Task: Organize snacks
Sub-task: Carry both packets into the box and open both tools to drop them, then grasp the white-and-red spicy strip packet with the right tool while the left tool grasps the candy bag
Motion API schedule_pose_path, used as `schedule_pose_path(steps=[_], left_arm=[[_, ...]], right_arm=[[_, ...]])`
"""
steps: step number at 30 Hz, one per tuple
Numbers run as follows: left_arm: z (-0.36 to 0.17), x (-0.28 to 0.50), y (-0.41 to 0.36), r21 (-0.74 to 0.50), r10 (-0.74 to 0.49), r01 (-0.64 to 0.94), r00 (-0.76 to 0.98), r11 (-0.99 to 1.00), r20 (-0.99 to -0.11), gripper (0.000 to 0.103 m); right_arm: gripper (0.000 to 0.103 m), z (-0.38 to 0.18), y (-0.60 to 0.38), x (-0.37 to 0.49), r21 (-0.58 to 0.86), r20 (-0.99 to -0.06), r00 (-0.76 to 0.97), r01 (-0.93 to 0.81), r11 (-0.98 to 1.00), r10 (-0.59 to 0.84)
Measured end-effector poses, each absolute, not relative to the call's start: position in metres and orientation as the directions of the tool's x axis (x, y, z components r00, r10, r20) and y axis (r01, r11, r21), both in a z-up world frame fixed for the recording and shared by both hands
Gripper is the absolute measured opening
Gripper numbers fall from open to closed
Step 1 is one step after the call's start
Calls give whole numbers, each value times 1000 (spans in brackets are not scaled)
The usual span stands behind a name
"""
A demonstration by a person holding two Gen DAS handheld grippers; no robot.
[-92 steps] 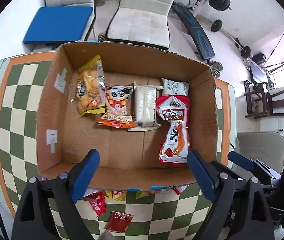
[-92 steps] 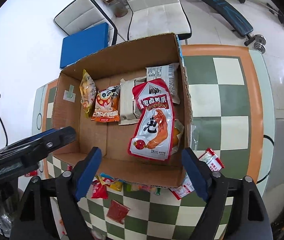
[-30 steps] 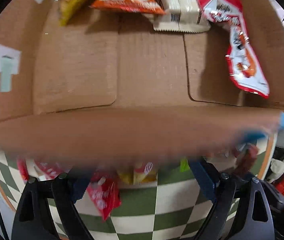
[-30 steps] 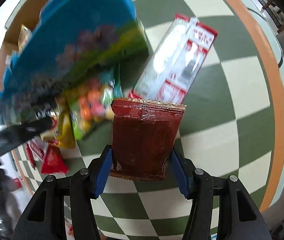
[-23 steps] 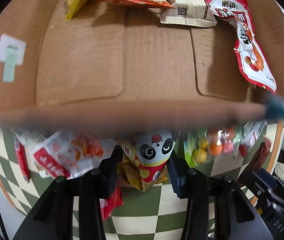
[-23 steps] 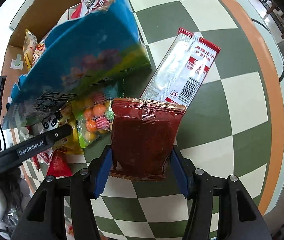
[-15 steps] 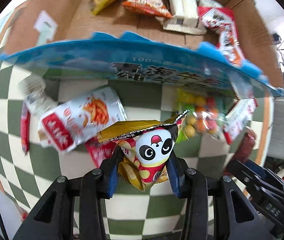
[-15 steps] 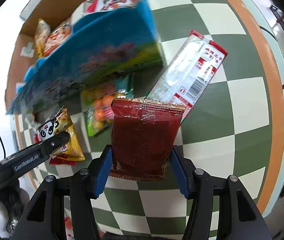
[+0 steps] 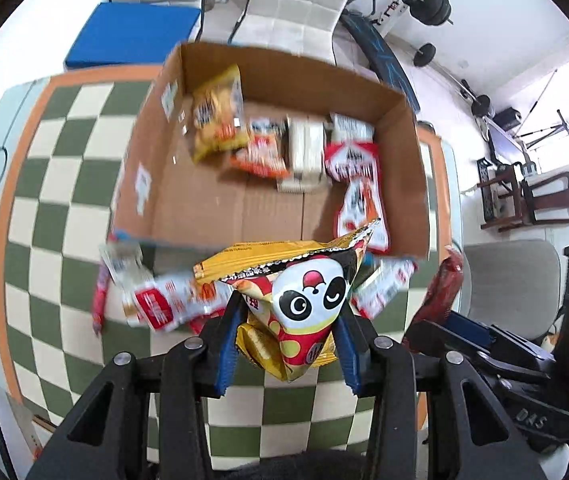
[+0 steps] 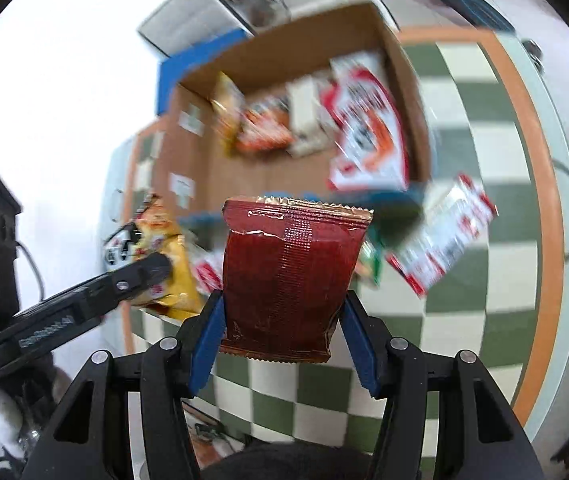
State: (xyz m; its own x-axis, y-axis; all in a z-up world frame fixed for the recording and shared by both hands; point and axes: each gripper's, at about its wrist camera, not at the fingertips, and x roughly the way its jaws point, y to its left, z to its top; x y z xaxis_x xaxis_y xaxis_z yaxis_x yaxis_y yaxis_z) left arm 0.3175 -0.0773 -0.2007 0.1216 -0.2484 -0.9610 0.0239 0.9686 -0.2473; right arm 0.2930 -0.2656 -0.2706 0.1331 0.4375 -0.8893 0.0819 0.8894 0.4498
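Observation:
My left gripper [image 9: 286, 346] is shut on a yellow panda snack bag [image 9: 304, 300] and holds it above the checkered table, just in front of the open cardboard box [image 9: 212, 208]. My right gripper [image 10: 280, 340] is shut on a dark red snack packet [image 10: 288, 276], also raised in front of the box [image 10: 188, 160]. The box holds several snack packs along its far side. The left gripper with the panda bag also shows in the right wrist view [image 10: 156, 268] at the left.
Loose snack packs lie on the table before the box: a red-and-white one [image 9: 164, 300] at the left and a long red-and-white one [image 10: 444, 236] at the right. White chairs [image 9: 288, 4] and a blue cushion [image 9: 132, 36] stand beyond the table.
Both grippers have lifted and pulled back with their packets. The box, seen from low and close before, now shows from above with its inside in view.

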Motion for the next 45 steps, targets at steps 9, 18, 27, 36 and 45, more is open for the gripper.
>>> schedule_pose_path(steps=[9,18,27,36,45], left_arm=[[-236,399,-69,-242,-242,-16,1,970,-970,39],[-289,427,-64,-224,-228,-40,-131,974,-965,39],[-303,435,-61,-191,-198,-55,-181,980,-963,41],[-262,427,-63,-174,-175,-15,-85,985,-981,84],[-210,357,-72,-161,-159,-2,161,987,-974,84]], right_arm=[[60,-265,-237,378,401,-907,151,19,916,394],[60,-323,-217,427,331,-943,32,14,943,331],[69,-362,-216,438,294,-949,-104,40,955,297],[88,-343,-228,436,311,-949,-40,56,949,313],[91,-296,-273,372,339,-938,111,98,936,328]])
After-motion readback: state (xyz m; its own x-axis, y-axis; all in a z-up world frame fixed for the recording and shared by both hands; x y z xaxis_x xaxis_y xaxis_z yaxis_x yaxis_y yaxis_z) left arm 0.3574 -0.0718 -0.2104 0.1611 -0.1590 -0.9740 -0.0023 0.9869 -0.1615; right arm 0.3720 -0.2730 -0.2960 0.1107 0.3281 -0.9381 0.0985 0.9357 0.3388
